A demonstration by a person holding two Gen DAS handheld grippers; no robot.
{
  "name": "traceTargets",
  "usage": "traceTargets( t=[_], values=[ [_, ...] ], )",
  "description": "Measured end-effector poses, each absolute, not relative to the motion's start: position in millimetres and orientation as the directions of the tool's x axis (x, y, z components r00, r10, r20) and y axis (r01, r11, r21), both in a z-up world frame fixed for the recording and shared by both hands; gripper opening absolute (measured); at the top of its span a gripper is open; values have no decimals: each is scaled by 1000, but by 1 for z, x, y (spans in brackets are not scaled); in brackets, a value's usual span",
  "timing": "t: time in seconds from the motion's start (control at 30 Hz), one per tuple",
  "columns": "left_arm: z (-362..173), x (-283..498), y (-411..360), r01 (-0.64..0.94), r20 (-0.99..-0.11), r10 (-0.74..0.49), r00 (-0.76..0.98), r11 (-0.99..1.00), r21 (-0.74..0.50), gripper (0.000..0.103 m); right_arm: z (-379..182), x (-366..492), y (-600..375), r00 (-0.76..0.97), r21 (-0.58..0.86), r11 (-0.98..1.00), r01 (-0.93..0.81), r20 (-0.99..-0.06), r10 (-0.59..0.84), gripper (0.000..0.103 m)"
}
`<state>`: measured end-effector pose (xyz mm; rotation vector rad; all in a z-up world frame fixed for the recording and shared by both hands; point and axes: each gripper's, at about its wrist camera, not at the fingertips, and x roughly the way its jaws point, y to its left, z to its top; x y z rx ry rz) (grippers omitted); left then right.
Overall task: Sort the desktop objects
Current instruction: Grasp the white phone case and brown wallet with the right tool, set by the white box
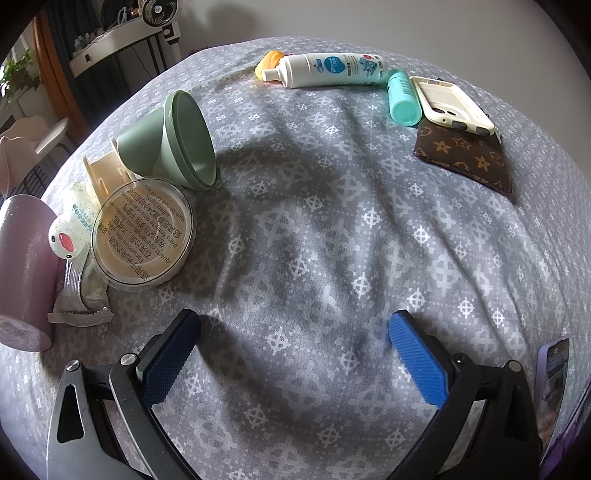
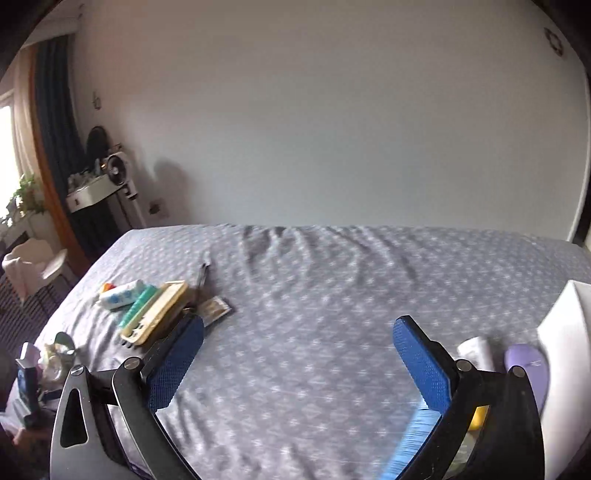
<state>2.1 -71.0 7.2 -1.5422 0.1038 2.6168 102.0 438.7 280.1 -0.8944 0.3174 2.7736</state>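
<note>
Two clusters on the bed

Left: green funnel-shaped cup behind clear round lid. Far right: cream phone case on brown patterned wallet.

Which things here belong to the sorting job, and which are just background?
For sorting: green cup, round lid, white tube, teal bottle, phone case, brown wallet, purple roll; both grippers, left and right, are open and empty.

Background: fan, plant, curtain, wall.
</note>
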Motion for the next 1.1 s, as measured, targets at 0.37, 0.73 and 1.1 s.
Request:
traceTargets(
  t=[0.37,0.73,1.1],
  values=[
    [6,1,-69,-135,-866,66,-496,-991,2,103,163,-33,345,-614,343,-928,-143,-766,-188,102],
    [6,-6,-68,-148,-856,78,-512,-989,-1,103,91,-88,264,-522,526,-841,-125,-756,-395,103],
    [6,-7,-68,-152,-851,81,-518,-988,-2,103,89,-128,269,-538,565,-799,-208,-748,-389,33]
  ],
)
